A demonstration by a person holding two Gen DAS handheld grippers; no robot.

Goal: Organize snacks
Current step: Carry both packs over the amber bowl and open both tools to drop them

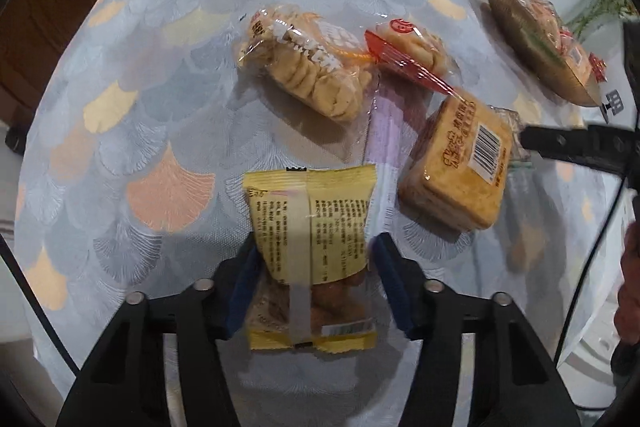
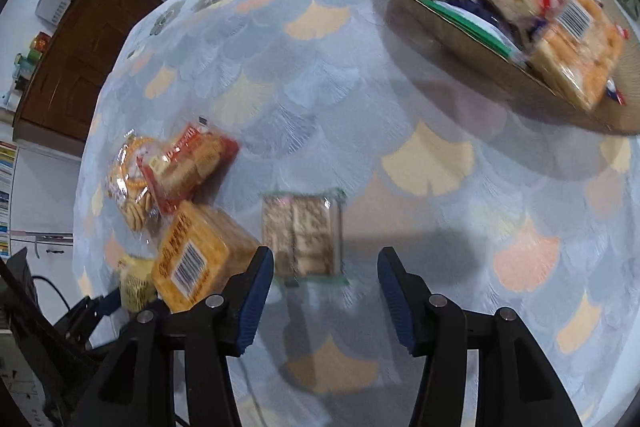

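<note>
Snacks are mostly piled on your plate (image 2: 472, 39) already. Your left gripper (image 1: 312, 267) has its blue pads against the yellow packet (image 1: 310, 211), while your right gripper (image 2: 326, 291) hangs spread, nothing in it, over the green-edged cracker pack (image 2: 302, 237).

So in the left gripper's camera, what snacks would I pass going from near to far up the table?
Yellow snack packet between the left gripper fingers → square cracker pack with a barcode → clear bag of round crackers → gold tray holding more snacks, far right.
</note>
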